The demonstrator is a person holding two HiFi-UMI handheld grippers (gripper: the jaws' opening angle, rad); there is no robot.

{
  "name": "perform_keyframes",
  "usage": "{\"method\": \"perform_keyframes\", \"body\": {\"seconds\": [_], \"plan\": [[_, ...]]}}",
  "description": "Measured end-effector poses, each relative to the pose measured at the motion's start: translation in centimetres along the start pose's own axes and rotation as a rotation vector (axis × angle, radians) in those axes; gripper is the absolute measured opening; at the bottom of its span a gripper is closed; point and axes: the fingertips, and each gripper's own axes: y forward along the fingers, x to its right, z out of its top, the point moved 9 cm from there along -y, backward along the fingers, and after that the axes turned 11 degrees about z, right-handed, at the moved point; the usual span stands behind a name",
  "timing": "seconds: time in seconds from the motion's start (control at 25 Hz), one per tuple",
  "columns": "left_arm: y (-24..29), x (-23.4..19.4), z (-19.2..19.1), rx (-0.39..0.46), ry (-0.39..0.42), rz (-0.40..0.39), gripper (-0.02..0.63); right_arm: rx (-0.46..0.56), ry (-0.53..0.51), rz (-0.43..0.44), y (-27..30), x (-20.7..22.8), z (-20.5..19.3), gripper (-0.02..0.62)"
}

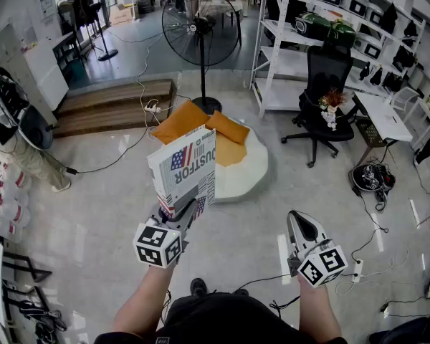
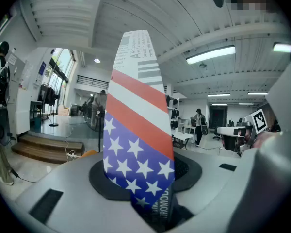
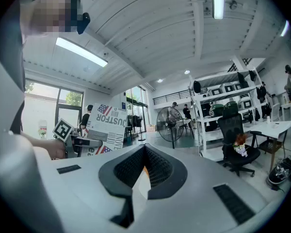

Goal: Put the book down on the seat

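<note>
The left hand-held gripper [image 1: 180,217] is clamped on the bottom edge of the book [image 1: 186,169] and holds it upright in the air, on the near side of the seat [image 1: 249,169]. The book has a white cover with bold dark lettering and a stars-and-stripes band. The right hand-held gripper [image 1: 298,221] has its jaws together and empty, nearer than the seat. The seat is a cream floor cushion with orange pillows [image 1: 184,120]; beyond it stands a fan [image 1: 195,27].
</note>
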Motion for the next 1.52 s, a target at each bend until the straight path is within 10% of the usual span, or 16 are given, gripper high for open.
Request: {"method": "perform_keyframes", "body": {"seconds": [1.08, 1.52], "plan": [[-3.2, -10.9, -3.6, -0.028, -0.042, -0.017, 0.164, -0.079, 0.039, 0.168, 10.6, -11.3, -1.5, 0.015], [-2.6, -12.6, -4.3, -0.054, -0.049, 0.018, 0.164, -0.069, 0.113, 0.169, 12.4, -9.6, -2.7, 0.015]]}}
